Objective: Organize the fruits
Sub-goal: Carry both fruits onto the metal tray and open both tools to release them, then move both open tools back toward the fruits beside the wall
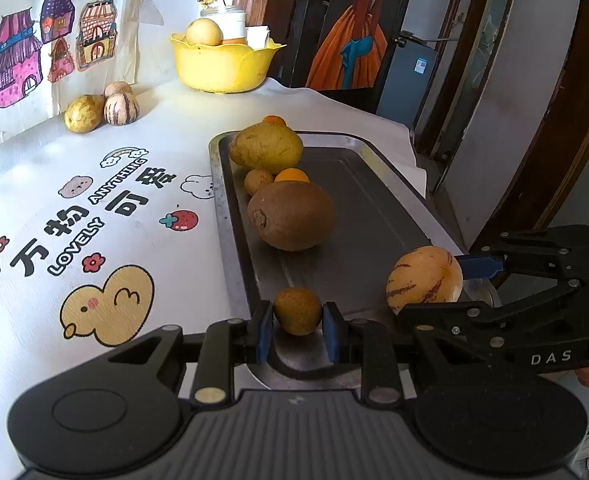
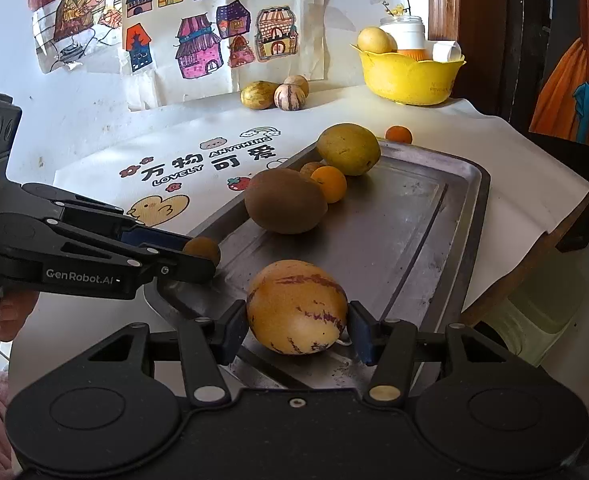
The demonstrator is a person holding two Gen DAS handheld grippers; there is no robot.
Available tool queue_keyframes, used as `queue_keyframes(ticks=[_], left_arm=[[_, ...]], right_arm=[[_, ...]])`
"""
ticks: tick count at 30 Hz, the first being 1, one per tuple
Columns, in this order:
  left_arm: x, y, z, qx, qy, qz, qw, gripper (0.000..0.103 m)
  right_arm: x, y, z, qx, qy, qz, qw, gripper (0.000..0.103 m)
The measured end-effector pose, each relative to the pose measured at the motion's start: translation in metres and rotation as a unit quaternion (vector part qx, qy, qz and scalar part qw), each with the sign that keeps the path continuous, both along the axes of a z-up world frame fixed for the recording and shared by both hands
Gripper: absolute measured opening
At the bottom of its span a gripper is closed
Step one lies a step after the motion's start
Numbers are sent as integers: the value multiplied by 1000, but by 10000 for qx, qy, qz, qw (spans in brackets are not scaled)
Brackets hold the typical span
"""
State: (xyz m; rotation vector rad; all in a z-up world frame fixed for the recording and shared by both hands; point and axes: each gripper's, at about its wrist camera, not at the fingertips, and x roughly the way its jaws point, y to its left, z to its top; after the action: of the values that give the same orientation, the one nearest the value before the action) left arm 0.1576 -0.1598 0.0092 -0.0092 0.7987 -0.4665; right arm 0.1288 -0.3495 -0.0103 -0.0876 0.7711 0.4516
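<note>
Drawings of houses (image 2: 198, 46) hang on the wall behind a white-covered tabletop (image 1: 94, 208). At far left, three fruits (image 1: 102, 110) sit loose near the wall; a yellow bowl (image 1: 222, 66) stands further right. On the metal tray (image 1: 374, 200) lie a kiwi (image 1: 290, 216) and a mango (image 1: 266, 148). Left claw (image 1: 298, 330) grips a small brown fruit (image 1: 297, 310) at the tray's near corner. Right claw (image 2: 298, 330) clamps a striped yellow melon (image 2: 297, 306) over the tray's near end.

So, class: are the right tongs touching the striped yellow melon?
Touching. The right wrist view shows both blue pads of the right tongs pressed against the striped yellow melon.
</note>
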Motion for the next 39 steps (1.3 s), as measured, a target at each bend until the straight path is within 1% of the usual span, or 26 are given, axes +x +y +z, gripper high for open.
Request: queue_keyframes(ticks=[5, 8, 9, 10, 12, 13, 15, 17, 18, 19, 22, 24, 25, 27, 28, 33, 36, 39], left_arm=[[1, 1, 0, -58, 82, 37, 9999, 30], [1, 4, 0, -171, 159, 54, 9997, 35], [1, 4, 1, -217, 177, 63, 9996, 40], [0, 5, 3, -276, 181, 63, 9994, 48], [-2, 7, 6, -390, 153, 36, 9991, 58], [-3, 6, 7, -369, 105, 57, 9992, 67], [-6, 7, 11, -248, -80, 198, 9995, 76], [-8, 11, 14, -263, -177, 258, 9992, 79], [-8, 14, 15, -308, -164, 294, 9990, 83], [-7, 18, 16, -365, -136, 354, 9986, 88], [-6, 32, 18, -477, -60, 567, 9972, 99], [-6, 42, 19, -470, -52, 685, 9965, 102], [-7, 46, 19, -448, -62, 735, 9963, 102], [-8, 53, 17, -345, -83, 784, 9963, 102], [-9, 58, 16, -303, -61, 721, 9969, 102], [-16, 73, 13, 107, -102, 644, 9978, 102], [-16, 82, 13, 354, -113, 643, 9972, 103], [-14, 93, 14, 491, -82, 718, 9962, 103]], right_arm=[[0, -1, 0, 22, -15, -12, 10000, 56], [-1, -2, 0, 38, -15, -31, 10000, 57], [-2, -2, 0, 38, -33, -51, 10000, 57], [-2, -2, 0, 17, -51, -62, 10000, 57], [-4, -2, 1, -13, -73, -47, 10000, 60], [-5, -3, 1, -7, -78, -53, 10000, 60], [-7, -3, 2, 10, -63, -41, 10000, 64], [-9, -4, 3, -3, -65, -37, 10000, 68], [-11, -5, 4, -18, -71, -37, 10000, 71], [-12, -5, 4, -31, -78, -39, 10000, 72], [-18, -5, 7, -54, -101, -2, 9999, 80], [-23, -6, 11, -101, -134, 22, 9999, 88], [-25, -5, 12, -126, -142, 38, 9998, 89], [-28, -5, 15, -178, -117, 72, 9997, 99], [-30, -4, 17, -196, -98, 96, 9997, 101], [-38, 1, 24, -291, 135, 235, 9992, 102], [-38, 5, 25, -459, 284, 244, 9982, 102], [-36, 10, 28, -633, 357, 261, 9970, 102]])
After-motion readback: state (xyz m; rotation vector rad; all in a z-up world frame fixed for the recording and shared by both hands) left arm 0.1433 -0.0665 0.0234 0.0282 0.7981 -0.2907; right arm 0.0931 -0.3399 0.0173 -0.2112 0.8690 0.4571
